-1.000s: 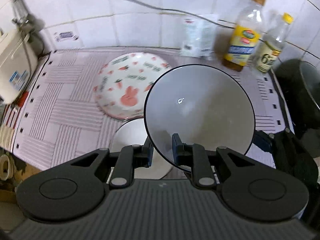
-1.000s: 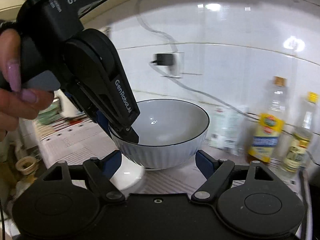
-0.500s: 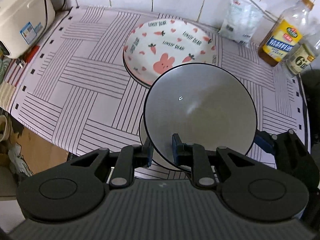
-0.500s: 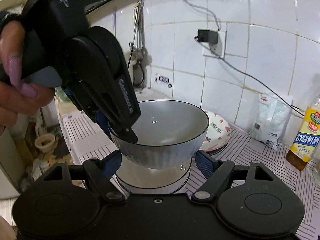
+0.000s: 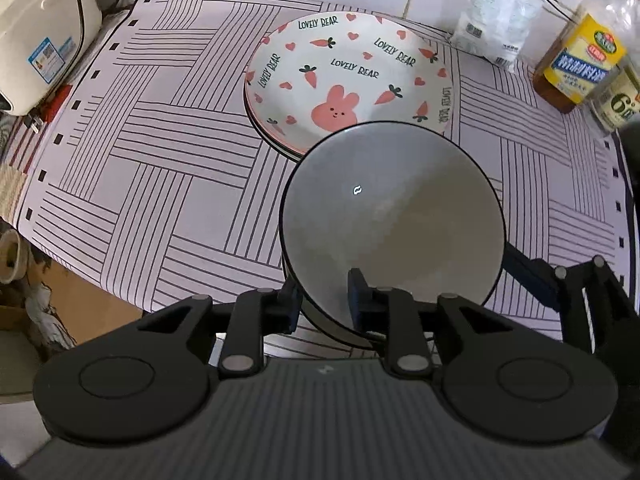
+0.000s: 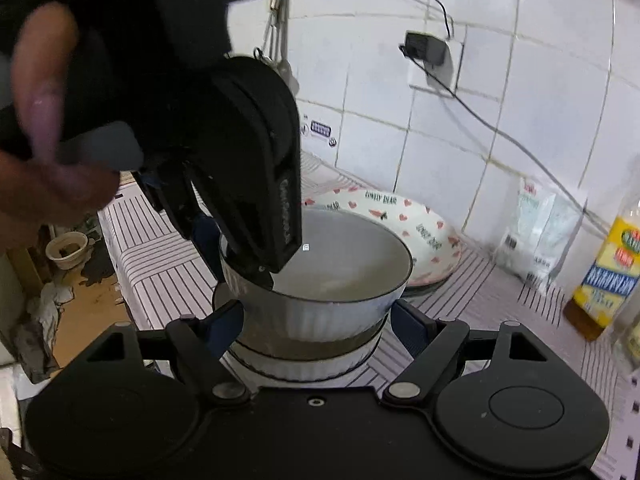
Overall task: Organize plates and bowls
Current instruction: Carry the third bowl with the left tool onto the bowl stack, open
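Observation:
My left gripper [image 5: 322,300] is shut on the near rim of a white ribbed bowl with a dark rim [image 5: 394,216]. The bowl hangs partly inside a second, matching bowl [image 6: 304,364] that stands on the striped mat; only a sliver of that lower bowl shows in the left wrist view [image 5: 332,326]. In the right wrist view the held bowl [image 6: 340,276] sits between the spread fingers of my open right gripper [image 6: 318,328], which does not touch it. Behind them lies a stack of rabbit-and-carrot plates [image 5: 348,76].
A striped mat [image 5: 168,152] covers the counter. A white appliance [image 5: 40,36] stands at the back left. A white packet [image 5: 496,12] and two bottles [image 5: 580,64] stand by the tiled wall at the back right. The counter edge [image 5: 80,264] drops off at the left.
My left gripper has lowered the bowl toward the counter, down into the matching bowl beneath it. The right gripper has come down alongside, still open.

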